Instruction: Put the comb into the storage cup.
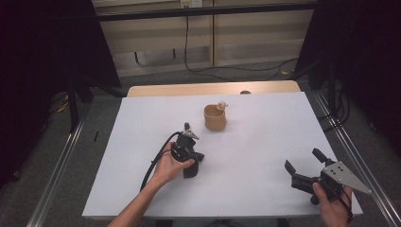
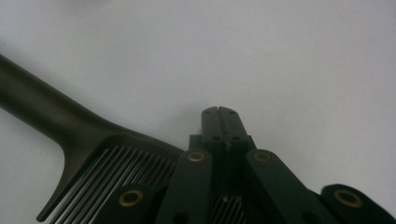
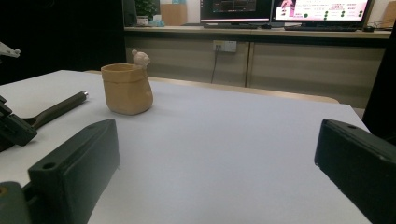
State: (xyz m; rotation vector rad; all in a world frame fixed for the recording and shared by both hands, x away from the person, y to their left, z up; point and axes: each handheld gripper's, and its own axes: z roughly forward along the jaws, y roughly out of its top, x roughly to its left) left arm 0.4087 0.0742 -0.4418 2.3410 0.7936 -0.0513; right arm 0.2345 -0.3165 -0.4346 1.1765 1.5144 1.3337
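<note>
A dark comb (image 2: 79,126) lies flat on the white table (image 1: 265,132), its handle (image 3: 60,108) reaching toward a tan cup (image 1: 215,118). The cup (image 3: 127,91) has a small pale figure (image 3: 140,57) on its rim. My left gripper (image 1: 188,144) points steeply down at the table mid-left. Its jaws (image 2: 218,112) are pressed together with nothing between the tips, right beside the comb's spine, and the teeth run under the gripper body. My right gripper (image 1: 302,159) rests low at the front right, open and empty, its jaws (image 3: 217,140) aimed across the table toward the cup.
Metal rails (image 1: 350,146) run along both sides of the table, with dark curtains behind. A black cable (image 1: 156,163) trails from the left gripper. Beyond the far edge are a wooden strip (image 1: 213,88), a low wall and monitors (image 3: 280,9).
</note>
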